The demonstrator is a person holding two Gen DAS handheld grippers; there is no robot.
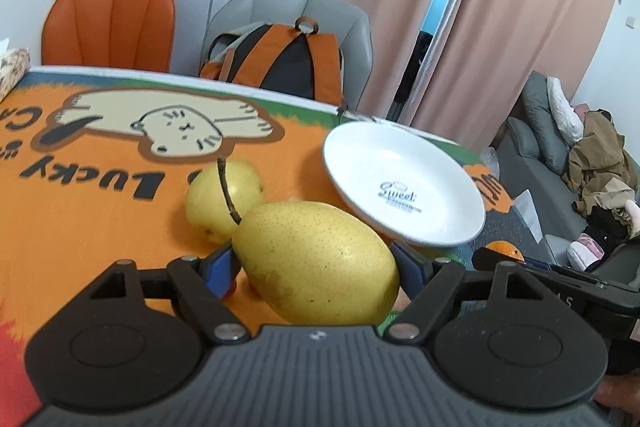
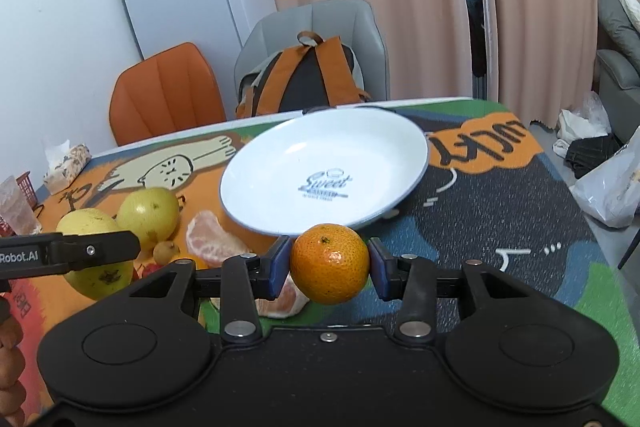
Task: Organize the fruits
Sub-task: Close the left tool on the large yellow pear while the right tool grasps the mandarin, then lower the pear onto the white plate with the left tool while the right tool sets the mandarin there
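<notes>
**A:** What's around you?

**B:** A room with peach curtains, a white fridge against the wall, and two chairs at the far edge of the table (image 2: pixel 500 227): an orange chair (image 1: pixel 110 21) and a grey chair (image 1: pixel 288 15) with a backpack (image 1: pixel 280 59) on it. The table wears a cartoon-printed cloth, orange toward the left, dark toward the right.

**A:** And your tools?

**B:** My left gripper (image 1: pixel 316 263) pinches a large yellow pear (image 1: pixel 316 263) across its belly, the blue pads pressed on both sides and the stem pointing away from me. My right gripper (image 2: pixel 330 263) is closed on a small mandarin (image 2: pixel 330 263), pads touching its flanks. Both fruits look lifted clear of the cloth.

**A:** Where does the fruit go?

**B:** I judge the white plate (image 2: pixel 412 143) is the place. It sits empty near the far edge of the table, just beyond both grippers. So the picking step seems done, and the carry to the plate is in hand.

**A:** What's left on the table?

**B:** A second pear (image 1: pixel 212 203) beside my left gripper toward the left edge, a small brown fruit (image 2: pixel 166 251), and peeled mandarin segments (image 2: pixel 214 241) lying just short of the plate.

**A:** What does the next move need?

**B:** Bring each fruit over the rim, lower it into the dish, then spread the pads gently. Round fruit may roll on that shallow curve, and two grippers arriving together could bump, so I would set one down first.
</notes>
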